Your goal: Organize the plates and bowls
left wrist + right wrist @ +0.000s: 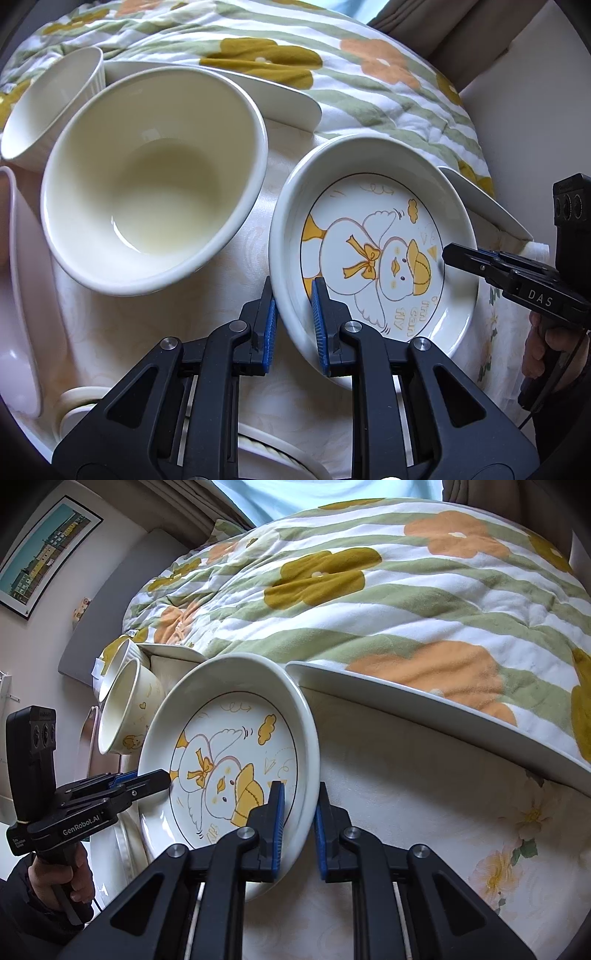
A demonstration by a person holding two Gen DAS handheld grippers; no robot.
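A white deep plate with a yellow duck drawing (373, 258) lies on the table right of a large cream bowl (155, 181). My left gripper (293, 314) straddles the plate's near-left rim, its blue pads a little apart from the rim on both sides. My right gripper (300, 823) straddles the same plate (229, 760) at its right rim, likewise with gaps. The right gripper also shows in the left wrist view (458, 254), at the plate's right edge. The left gripper shows in the right wrist view (147, 777), at the plate's left rim.
A ribbed white bowl (48, 107) and a flat white plate (273, 96) sit behind the cream bowl. A pink bowl (18, 295) stands at the left. Another flat plate (436, 716) lies at the right against a flowered quilt (388, 590). More white dishes (273, 450) lie under my left gripper.
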